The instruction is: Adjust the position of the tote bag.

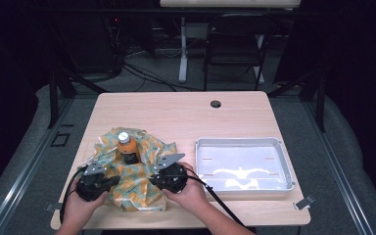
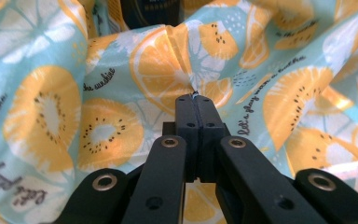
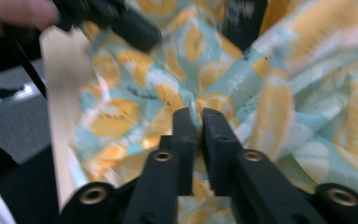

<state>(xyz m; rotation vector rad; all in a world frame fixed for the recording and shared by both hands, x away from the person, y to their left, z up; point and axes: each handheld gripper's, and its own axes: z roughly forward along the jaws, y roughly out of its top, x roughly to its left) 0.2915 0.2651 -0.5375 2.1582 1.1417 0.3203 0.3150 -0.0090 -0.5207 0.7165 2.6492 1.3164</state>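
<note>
A light-blue cloth point(image 1: 137, 176) printed with orange citrus slices lies rumpled on the left half of the table. A small bottle point(image 1: 126, 143) of orange liquid with a white cap stands upright on the cloth's far part. My left gripper point(image 1: 115, 180) is at the cloth's near left, its jaws shut on a pinched fold of the cloth point(image 2: 168, 65). My right gripper point(image 1: 152, 179) faces it from the right. Its jaws are closed, with a slim gap, on a bunched ridge of the cloth point(image 3: 214, 100). The left gripper's black body point(image 3: 121, 21) shows blurred beyond.
A white rectangular tray point(image 1: 285, 157) sits empty on the table's right half. The wooden table point(image 1: 186, 112) has a cable hole point(image 1: 216, 104) near its far edge. A dark chair point(image 1: 235, 44) and a desk leg stand beyond the table.
</note>
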